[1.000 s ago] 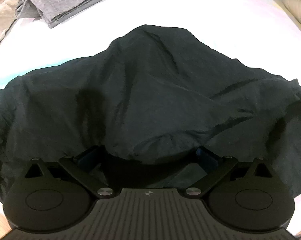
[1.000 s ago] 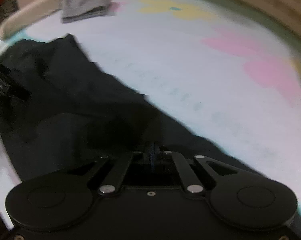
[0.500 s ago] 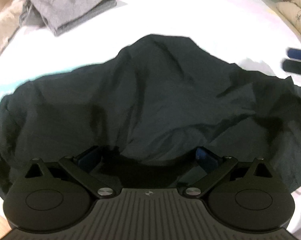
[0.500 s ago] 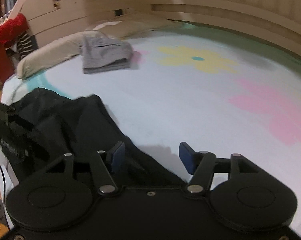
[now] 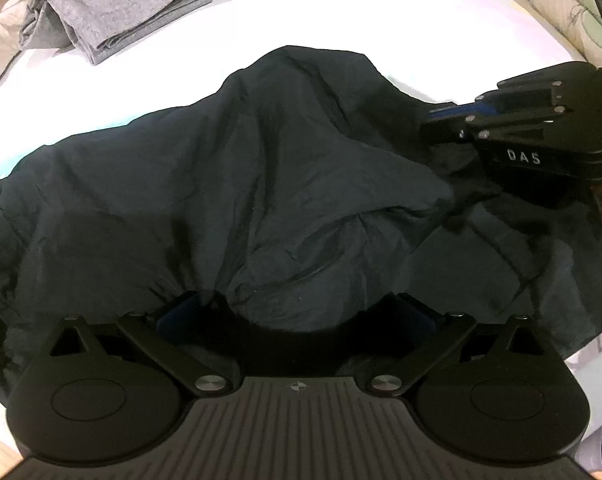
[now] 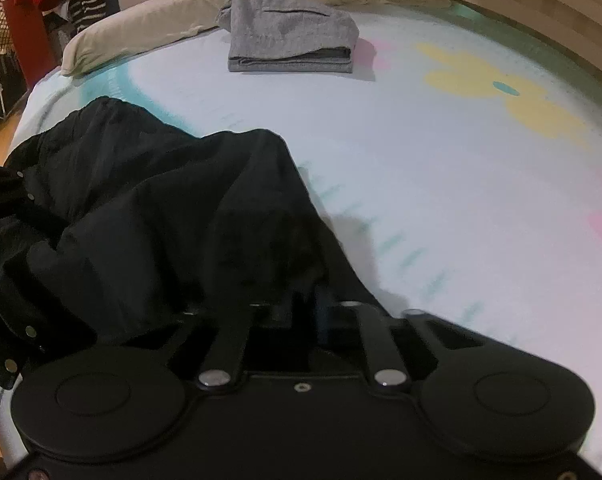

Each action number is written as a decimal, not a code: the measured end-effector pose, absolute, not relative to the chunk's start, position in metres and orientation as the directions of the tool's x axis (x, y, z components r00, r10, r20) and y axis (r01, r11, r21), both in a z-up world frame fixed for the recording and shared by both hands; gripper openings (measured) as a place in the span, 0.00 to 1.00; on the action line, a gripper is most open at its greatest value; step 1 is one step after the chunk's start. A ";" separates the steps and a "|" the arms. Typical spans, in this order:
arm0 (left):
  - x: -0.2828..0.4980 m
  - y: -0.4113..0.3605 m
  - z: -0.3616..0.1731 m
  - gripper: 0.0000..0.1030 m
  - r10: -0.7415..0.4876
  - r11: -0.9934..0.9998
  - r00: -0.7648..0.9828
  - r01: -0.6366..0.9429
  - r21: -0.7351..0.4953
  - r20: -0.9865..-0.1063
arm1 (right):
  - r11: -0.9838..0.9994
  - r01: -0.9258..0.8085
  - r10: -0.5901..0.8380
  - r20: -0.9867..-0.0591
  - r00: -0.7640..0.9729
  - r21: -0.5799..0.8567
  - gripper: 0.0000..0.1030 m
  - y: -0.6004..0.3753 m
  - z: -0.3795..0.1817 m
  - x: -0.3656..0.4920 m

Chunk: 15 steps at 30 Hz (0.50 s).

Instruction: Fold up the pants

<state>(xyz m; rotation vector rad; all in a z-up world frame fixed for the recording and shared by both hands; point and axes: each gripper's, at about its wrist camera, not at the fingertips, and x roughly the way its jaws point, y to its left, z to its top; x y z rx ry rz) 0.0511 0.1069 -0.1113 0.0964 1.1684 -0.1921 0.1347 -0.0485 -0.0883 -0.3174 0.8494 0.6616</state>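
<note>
Pants (image 5: 261, 184), black and rumpled, lie heaped on the flowered sheet (image 6: 441, 168) just ahead of both grippers, no neat fold yet. The right gripper (image 6: 321, 312) has just been closing and now pinches the cloth's near edge. The left gripper (image 5: 297, 312) stands wide, fabric draped over and between its fingers, not squeezed. Beyond, grey pants (image 6: 289, 36) sit already folded. Most folding looks left.
</note>
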 end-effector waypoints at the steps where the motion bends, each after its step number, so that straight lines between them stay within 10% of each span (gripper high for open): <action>1: 0.051 0.107 -0.111 0.99 -0.103 0.979 0.379 0.200 -0.027 -0.920 | 0.769 -0.638 0.387 -0.769 0.508 -0.034 0.07 -0.047 -0.086 0.135; 8: 0.049 0.114 -0.110 0.99 -0.107 0.976 0.374 0.214 -0.026 -0.921 | 0.829 -0.552 0.301 -0.764 0.570 -0.086 0.07 -0.048 -0.091 0.158; 15: 0.058 0.119 -0.090 0.99 -0.153 0.983 0.387 0.157 -0.098 -0.909 | 0.871 -0.491 0.346 -0.693 0.632 -0.012 0.46 -0.086 -0.051 0.144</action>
